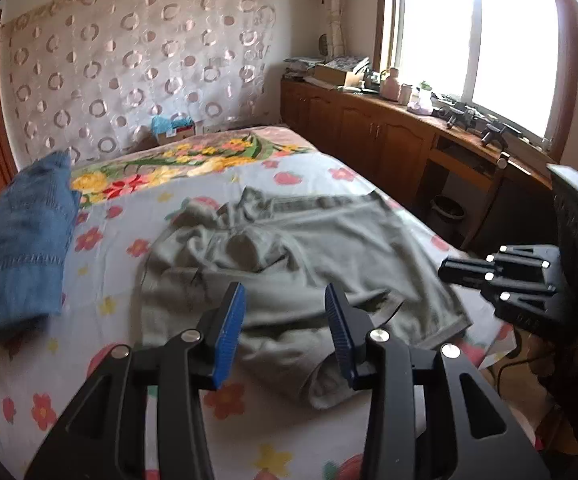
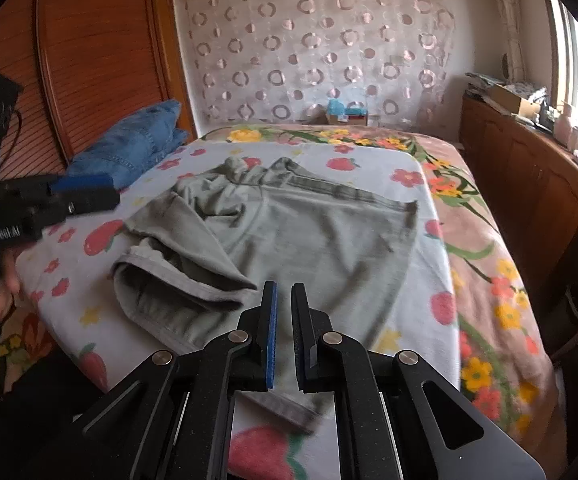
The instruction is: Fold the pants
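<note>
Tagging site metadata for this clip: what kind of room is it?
Most likely a home bedroom: a bed with a floral cover, wooden cabinets under a window, grey-green pants spread on the bed.

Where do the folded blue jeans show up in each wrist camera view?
Left wrist view: the folded blue jeans lie at the far left edge, left of the grey pants.
Right wrist view: jeans upper left, by the wooden headboard.
Shared landmark: the circle-patterned curtain.

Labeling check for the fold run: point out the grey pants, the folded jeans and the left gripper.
grey pants [image 2: 313, 232], right wrist view, flat middle of the fabric.
folded jeans [image 1: 25, 240], left wrist view, top face of the stack.
left gripper [image 1: 285, 320], left wrist view, midway between its open fingertips.
</note>
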`<state>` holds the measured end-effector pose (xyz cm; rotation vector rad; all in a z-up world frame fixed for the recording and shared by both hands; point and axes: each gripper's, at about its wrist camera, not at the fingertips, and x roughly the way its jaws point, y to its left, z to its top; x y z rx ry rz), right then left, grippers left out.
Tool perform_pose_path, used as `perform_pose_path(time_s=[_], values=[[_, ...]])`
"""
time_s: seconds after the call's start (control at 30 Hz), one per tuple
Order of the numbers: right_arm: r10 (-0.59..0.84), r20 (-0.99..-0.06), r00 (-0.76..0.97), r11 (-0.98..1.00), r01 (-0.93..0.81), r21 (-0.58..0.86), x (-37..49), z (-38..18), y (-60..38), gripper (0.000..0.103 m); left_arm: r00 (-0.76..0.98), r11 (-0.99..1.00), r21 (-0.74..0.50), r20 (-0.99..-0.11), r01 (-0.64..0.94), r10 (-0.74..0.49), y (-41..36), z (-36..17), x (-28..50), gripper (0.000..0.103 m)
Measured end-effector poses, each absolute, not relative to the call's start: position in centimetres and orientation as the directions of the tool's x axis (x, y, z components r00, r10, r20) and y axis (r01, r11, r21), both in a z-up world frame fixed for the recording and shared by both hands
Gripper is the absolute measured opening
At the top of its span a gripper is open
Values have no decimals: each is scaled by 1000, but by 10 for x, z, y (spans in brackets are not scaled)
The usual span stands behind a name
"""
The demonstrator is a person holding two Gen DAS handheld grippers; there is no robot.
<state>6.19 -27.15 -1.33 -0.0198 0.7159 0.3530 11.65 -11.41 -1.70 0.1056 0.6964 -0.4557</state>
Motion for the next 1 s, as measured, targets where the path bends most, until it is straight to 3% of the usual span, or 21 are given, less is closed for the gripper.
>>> perform_pose_path(time_s=[0.17,0.23,0.27,0.3,0.53,0.83,1.0], values=[[313,-653,690,935,-347,81,67,-16,-251,8,651,903,-89,-664,419,-368,-98,-38,116,40],[308,-662,684,935,-345,79,71,-20,-246,28,641,906,-97,-676,411,-364,-96,-47,117,40],[309,-667,678,935,-344,83,73,-23,-244,43,636,907,-102,-681,409,-363,-96,-50,118,40],[310,-670,674,935,-344,87,75,-25,-243,44,628,907,-108,-687,408,-365,-96,-54,119,40],[323,-697,640,936,-325,136,89,-38,-244,44,580,908,-108,-738,405,-346,-104,-79,124,40],[327,-733,597,931,-337,141,94,-50,-237,29,556,910,-127,-756,394,-347,-100,-91,120,40],[338,-733,591,924,-357,138,94,-51,-230,9,562,909,-127,-750,396,-350,-100,-91,119,40]])
